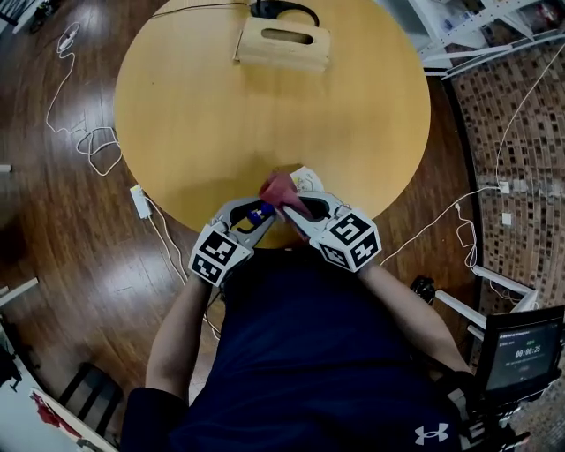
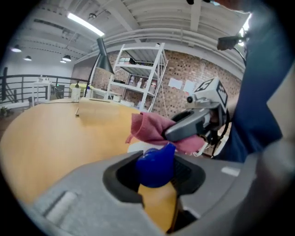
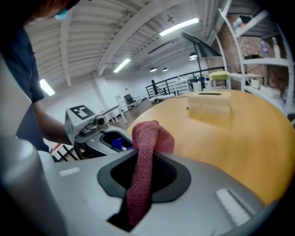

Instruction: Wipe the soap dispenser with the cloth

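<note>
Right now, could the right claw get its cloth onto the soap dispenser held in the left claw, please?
Probably yes. The right claw grips the cloth and sits right by the soap dispenser, whose blue top stands clear of the left claw that holds it. Nothing shows between them.

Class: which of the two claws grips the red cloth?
The right claw: the cloth hangs between its jaws, while the left claw holds the blue-topped soap dispenser.

Round wooden table [image 1: 203, 115] on a dark wood floor [image 1: 71, 265].
A pale wooden box [image 1: 282, 44] with a slot handle lies at the far edge, a black object [image 1: 284, 9] just behind it. A white item [image 1: 308, 179] lies at the near edge, partly covered. White cables [image 1: 93, 146] and an adapter [image 1: 140, 201] lie on the floor.
</note>
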Motion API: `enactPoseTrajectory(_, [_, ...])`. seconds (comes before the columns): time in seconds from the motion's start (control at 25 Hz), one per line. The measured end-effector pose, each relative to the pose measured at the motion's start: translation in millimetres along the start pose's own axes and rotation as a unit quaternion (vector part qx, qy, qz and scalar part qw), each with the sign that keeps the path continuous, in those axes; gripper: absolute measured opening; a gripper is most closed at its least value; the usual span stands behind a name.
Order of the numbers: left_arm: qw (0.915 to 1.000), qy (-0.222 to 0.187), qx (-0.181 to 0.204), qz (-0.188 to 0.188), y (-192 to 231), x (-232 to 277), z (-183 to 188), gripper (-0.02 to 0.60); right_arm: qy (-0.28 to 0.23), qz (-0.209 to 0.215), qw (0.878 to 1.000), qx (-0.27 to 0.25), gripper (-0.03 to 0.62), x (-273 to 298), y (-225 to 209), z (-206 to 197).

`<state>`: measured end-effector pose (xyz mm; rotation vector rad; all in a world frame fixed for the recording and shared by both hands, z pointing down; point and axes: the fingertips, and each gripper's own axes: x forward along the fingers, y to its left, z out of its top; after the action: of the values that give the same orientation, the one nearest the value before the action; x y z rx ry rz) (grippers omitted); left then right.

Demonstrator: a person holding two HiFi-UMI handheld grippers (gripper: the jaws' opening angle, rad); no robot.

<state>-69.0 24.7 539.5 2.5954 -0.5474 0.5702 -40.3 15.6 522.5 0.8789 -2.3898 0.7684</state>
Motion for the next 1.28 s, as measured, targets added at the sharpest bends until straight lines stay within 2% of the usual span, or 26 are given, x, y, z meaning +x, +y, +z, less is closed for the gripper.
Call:
enactPoseTrajectory(0.12, [0.9997, 0.019, -0.011, 0.01, -5.0, -5.8, -7.3, 0.135, 0.01, -0.058, 0.996, 0.065, 0.069, -10.4, -45.3, -25.7])
enactPoseTrajectory(0.24, [0.9991, 0.037, 0.008, 0.02, -10.4, -10.8, -10.3, 0.135, 0.02, -0.114, 0.981, 0.158, 0.069, -21.6, -88.6, -52.0])
enactPoseTrajectory(0.32, [0.9982, 0.052, 0.014, 0.027, -9.3, -8.1, -10.2, 0.135, 0.032, -0.121, 0.977, 0.172, 0.069, -22.4, -99.6, -55.8])
enactPoseTrajectory(0.4, [0.9967, 0.072, 0.006, 0.038, -1.4, -5.1, -8.5, 0.135, 0.015, -0.076, 0.985, 0.152, 0.069, -14.0, -86.3, -34.2])
enactPoseTrajectory(0.52, [0.9939, 0.092, -0.027, 0.056, -2.8, 7.1, -4.7, 0.135, -0.002, 0.038, 0.996, 0.076, 0.069, -9.6, -35.9, 2.8])
enactPoseTrajectory(0.6, [0.9907, 0.106, -0.041, 0.075, -5.7, 7.8, -6.0, 0.135, 0.011, 0.1, 0.995, 0.022, 0.069, -2.1, -1.7, 4.6])
enactPoseTrajectory(0.64, [0.9884, 0.118, -0.042, 0.086, -6.0, 3.7, -8.4, 0.135, 0.012, 0.119, 0.993, 0.014, 0.07, 3.0, 8.2, 2.8])
enactPoseTrajectory(0.72, [0.9848, 0.135, -0.038, 0.103, -8.8, -0.5, -11.3, 0.137, 0.008, 0.127, 0.991, 0.046, 0.069, 6.6, -1.1, -4.1])
enactPoseTrajectory(0.76, [0.9839, 0.138, -0.033, 0.108, -12.0, 3.5, -10.2, 0.137, 0.01, 0.112, 0.991, 0.07, 0.069, 5.0, -21.8, -11.0])
enactPoseTrajectory(0.88, [0.9827, 0.138, -0.009, 0.123, -19.7, 17.9, -5.2, 0.137, 0.028, 0.034, 0.99, 0.133, 0.069, -1.3, -104.4, -42.6])
enactPoseTrajectory(1.0, [0.9801, 0.147, 0.025, 0.131, -22.7, 14.2, -1.1, 0.137, 0.054, -0.014, 0.981, 0.188, 0.069, -9.9, -144.9, -57.6])
enactPoseTrajectory(1.04, [0.9787, 0.153, 0.036, 0.132, -24.4, 12.8, -0.3, 0.137, 0.054, -0.011, 0.98, 0.189, 0.069, -12.7, -144.2, -55.1])
enactPoseTrajectory(1.12, [0.9751, 0.165, 0.063, 0.133, -27.1, 9.4, -0.7, 0.137, 0.036, 0.024, 0.985, 0.166, 0.069, -14.1, -120.0, -36.5])
enactPoseTrajectory(1.2, [0.9703, 0.175, 0.097, 0.136, -28.9, 7.1, 0.3, 0.137, 0.009, 0.082, 0.989, 0.122, 0.069, -12.8, -74.9, -7.8])
enactPoseTrajectory(1.28, [0.9636, 0.185, 0.134, 0.138, -32.6, 6.8, 1.4, 0.137, -0.011, 0.139, 0.987, 0.075, 0.069, -11.8, -26.9, 12.0])
